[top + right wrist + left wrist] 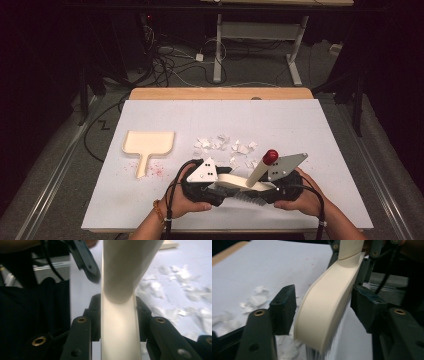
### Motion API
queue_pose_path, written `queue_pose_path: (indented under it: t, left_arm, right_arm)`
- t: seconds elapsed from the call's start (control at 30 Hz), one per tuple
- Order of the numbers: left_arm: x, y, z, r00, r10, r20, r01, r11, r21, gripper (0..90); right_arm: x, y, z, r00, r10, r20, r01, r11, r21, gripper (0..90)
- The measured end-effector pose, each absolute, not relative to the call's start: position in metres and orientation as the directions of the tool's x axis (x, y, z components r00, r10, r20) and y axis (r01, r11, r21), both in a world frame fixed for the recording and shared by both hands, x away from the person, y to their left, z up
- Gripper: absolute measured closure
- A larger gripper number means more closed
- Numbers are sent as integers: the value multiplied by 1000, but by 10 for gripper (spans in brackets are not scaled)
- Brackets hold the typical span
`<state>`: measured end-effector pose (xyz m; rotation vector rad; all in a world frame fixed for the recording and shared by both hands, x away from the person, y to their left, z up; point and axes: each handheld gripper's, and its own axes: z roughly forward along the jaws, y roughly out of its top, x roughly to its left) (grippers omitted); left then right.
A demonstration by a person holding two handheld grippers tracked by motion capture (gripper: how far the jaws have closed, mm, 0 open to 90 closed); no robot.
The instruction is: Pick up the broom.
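Observation:
A cream hand brush (239, 181) with dark bristles and a red-knobbed handle (270, 156) is held up near the table's front edge, between both hands. My right gripper (118, 315) is shut on the brush's narrow cream back (120, 340), its pads pressing both sides, and it sits at the brush's right end (265, 192). My left gripper (324, 307) stands open around the brush's curved back (329, 302). A gap shows between its left pad (284, 305) and the brush. In the high view the left gripper (222, 192) is at the brush's left end.
A cream dustpan (149, 142) lies on the white board (310, 125) at the left, with red specks (155, 170) near its handle. Several torn white paper scraps (225, 145) lie just beyond the brush. Cables and a desk frame (260, 45) stand on the floor behind.

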<state>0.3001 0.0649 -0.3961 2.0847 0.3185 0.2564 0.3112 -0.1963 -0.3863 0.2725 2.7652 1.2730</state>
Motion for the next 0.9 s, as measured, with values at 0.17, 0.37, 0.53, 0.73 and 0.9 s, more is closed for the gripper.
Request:
queue_pose_path:
  t: [0.17,0.37,0.53,0.73,0.9]
  left_arm:
    - [296,76,-392,891,431,144,98,-492,865,233]
    - [295,103,-393,813,553,182,135,-484,865,217]
    - [290,124,-401,756,616,220,155,-495,855,212]
    - [277,151,-411,694,677,246,176,-491,853,225]
    - [273,166,-421,672,700,241,209,-492,845,220]
  right_arm:
    - [315,-201,-385,-967,254,-28,142,625,768,678]
    - [319,-209,-380,-939,340,-42,177,588,789,678]
    - [319,-214,-376,-925,376,-46,190,566,802,678]
    - [319,-218,-373,-906,416,-72,182,539,823,678]
    - [317,-219,-369,-887,450,-103,164,516,841,678]
